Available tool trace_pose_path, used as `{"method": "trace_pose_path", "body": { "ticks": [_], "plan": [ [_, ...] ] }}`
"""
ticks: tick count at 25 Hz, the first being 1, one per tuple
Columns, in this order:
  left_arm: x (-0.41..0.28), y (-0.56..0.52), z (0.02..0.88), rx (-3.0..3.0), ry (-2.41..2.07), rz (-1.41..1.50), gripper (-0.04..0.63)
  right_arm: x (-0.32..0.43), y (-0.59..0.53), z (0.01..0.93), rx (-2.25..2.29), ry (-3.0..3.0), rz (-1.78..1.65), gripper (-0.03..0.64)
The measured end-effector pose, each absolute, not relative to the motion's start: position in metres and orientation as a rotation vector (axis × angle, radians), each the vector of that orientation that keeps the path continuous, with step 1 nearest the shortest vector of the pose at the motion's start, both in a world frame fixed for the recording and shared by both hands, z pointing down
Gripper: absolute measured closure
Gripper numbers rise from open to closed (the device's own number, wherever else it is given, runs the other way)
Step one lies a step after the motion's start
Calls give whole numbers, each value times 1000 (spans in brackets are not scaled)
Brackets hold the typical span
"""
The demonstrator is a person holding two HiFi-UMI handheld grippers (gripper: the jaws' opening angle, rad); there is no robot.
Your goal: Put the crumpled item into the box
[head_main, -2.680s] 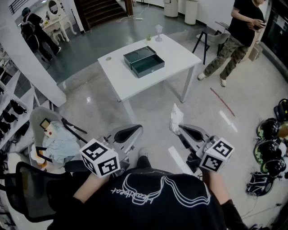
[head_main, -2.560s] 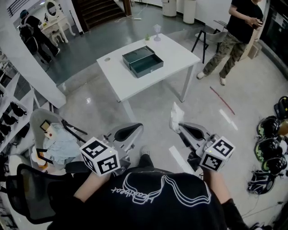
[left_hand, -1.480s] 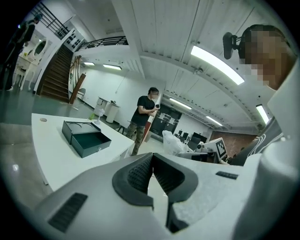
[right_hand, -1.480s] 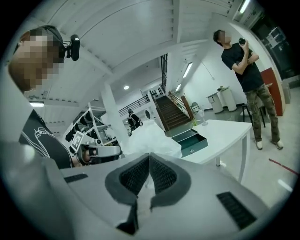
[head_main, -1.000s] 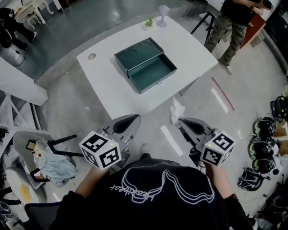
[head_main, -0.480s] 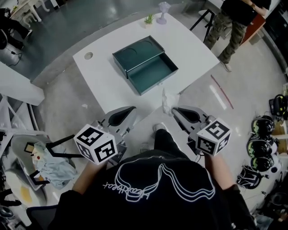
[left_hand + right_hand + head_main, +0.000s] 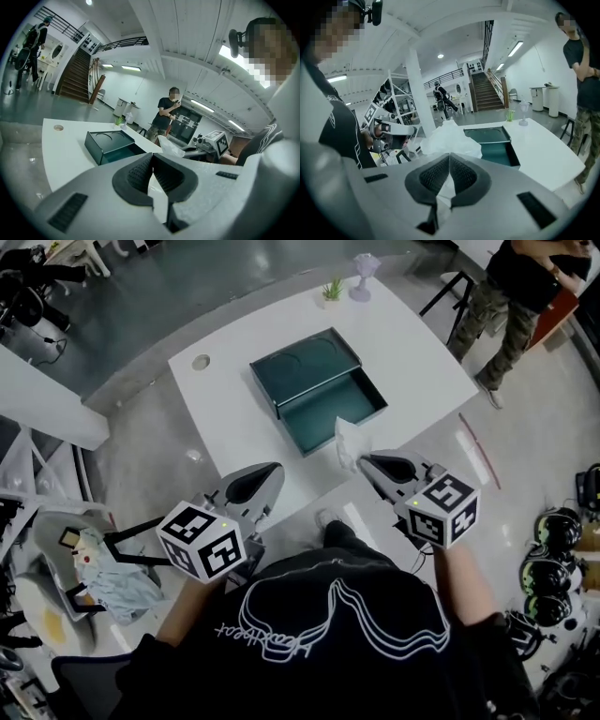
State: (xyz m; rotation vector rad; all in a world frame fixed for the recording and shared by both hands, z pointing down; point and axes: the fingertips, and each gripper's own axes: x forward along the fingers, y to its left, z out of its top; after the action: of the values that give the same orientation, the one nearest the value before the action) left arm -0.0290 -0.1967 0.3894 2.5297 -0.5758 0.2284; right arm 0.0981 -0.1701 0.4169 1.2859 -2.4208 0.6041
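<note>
A dark green box (image 7: 281,407) lies open on the white table (image 7: 234,427), its lid standing at the far side. My right gripper (image 7: 361,459) is shut on a crumpled white item (image 7: 348,439) and holds it above the box's near right corner. In the right gripper view the crumpled item (image 7: 450,138) bulges out past the closed pads (image 7: 461,176), with the box (image 7: 497,145) just beyond. My left gripper (image 7: 273,471) hovers over the table's near edge, left of the box, its jaws shut (image 7: 152,158) with nothing between them.
A small plant (image 7: 330,289) and a glass (image 7: 364,263) stand at the table's far edge. A person (image 7: 525,287) stands beyond the table's right corner. A chair with clothes (image 7: 84,568) is on the left, and helmets (image 7: 562,559) lie on the floor at the right.
The table and box have come much closer as I walked up. Both grippers now reach over the table's near edge, and the right one has carried the crumpled item up to the box.
</note>
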Motion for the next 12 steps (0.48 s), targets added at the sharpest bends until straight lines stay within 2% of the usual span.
{"method": "trace_pose_path", "body": {
  "ticks": [12],
  "plan": [
    [-7, -255, 390, 2451, -787, 203, 591, 121, -249, 442, 899, -2335, 405, 612]
  ]
}}
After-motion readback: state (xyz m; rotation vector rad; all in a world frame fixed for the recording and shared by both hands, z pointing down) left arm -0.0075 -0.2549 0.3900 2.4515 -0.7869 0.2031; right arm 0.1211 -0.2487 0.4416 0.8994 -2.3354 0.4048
